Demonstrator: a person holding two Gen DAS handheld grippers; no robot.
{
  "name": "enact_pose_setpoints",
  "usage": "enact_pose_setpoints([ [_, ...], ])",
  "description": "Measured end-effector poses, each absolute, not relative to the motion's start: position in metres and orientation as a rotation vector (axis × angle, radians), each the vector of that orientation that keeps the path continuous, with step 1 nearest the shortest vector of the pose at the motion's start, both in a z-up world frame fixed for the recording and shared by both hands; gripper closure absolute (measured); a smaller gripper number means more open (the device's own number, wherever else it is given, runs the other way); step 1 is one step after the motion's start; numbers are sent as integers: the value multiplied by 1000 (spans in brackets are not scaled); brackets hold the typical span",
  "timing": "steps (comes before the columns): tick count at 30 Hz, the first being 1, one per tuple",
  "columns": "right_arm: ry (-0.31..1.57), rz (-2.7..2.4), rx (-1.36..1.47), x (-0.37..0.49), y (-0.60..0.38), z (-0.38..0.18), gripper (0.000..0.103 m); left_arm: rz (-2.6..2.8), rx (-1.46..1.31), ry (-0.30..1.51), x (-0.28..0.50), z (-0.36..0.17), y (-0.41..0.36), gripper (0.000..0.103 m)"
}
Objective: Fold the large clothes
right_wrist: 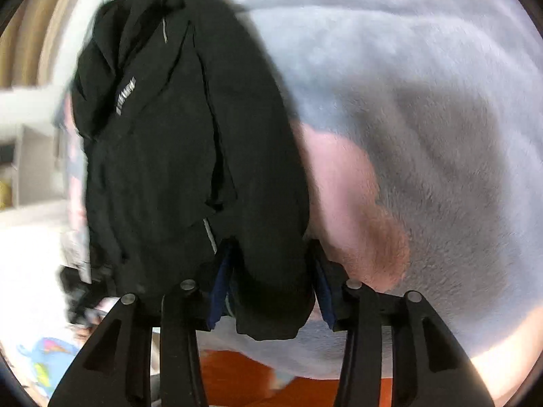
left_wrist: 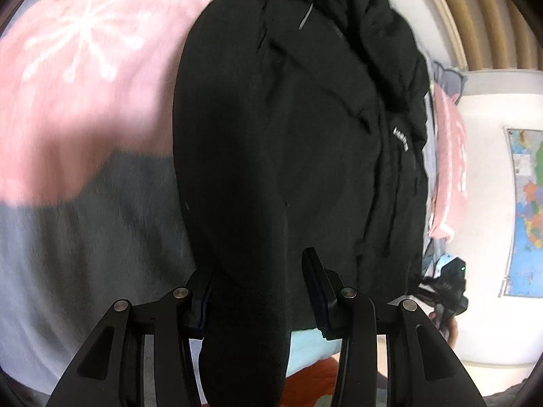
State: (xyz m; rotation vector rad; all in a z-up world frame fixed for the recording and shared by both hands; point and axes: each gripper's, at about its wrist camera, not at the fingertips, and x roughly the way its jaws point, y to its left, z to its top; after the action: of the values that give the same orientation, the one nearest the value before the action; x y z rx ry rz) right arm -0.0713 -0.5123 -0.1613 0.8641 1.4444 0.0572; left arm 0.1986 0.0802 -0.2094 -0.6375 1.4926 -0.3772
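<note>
A large black jacket lies bunched on a fleecy pink and grey blanket, with a small white logo on its chest. My left gripper is shut on a thick fold of it that hangs down between the fingers. In the right wrist view the same jacket spreads up and to the left. A thick fold sits between the fingers of my right gripper. That fold touches the right pad, while a thin sliver shows beside the left pad, so the jaws stand open around the cloth.
The blanket covers a bed. An orange floor shows below the bed's near edge. A white wall with a coloured world map is at the right. A blurred black device sits by the jacket's far corner.
</note>
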Motion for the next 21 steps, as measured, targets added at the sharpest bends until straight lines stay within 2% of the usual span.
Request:
enact_pose_setpoints([
  [5, 1398, 169, 796, -53, -481, -138, 52, -361, -677, 1460, 198, -205, 79, 57],
  [9, 1476, 148, 725, -34, -470, -150, 52, -352, -681, 1448, 204, -203, 77, 57],
  [10, 1499, 131, 699, -30, -466, -156, 54, -344, -674, 1453, 205, -205, 77, 60],
  [11, 1507, 123, 683, -30, -467, -156, 65, -326, -662, 1462, 206, -206, 77, 72],
  [12, 1500, 124, 670, -29, -468, -153, 71, -311, -651, 1468, 207, -205, 78, 79],
  [13, 1469, 133, 665, -29, -469, -143, 74, -302, -646, 1462, 207, -202, 80, 89],
  [15, 1403, 168, 647, -28, -472, -119, 78, -326, -687, 1401, 207, -188, 85, 91],
  [21, 1238, 255, 620, 1, -472, -37, 80, -424, -767, 1193, 228, -122, 95, 92],
])
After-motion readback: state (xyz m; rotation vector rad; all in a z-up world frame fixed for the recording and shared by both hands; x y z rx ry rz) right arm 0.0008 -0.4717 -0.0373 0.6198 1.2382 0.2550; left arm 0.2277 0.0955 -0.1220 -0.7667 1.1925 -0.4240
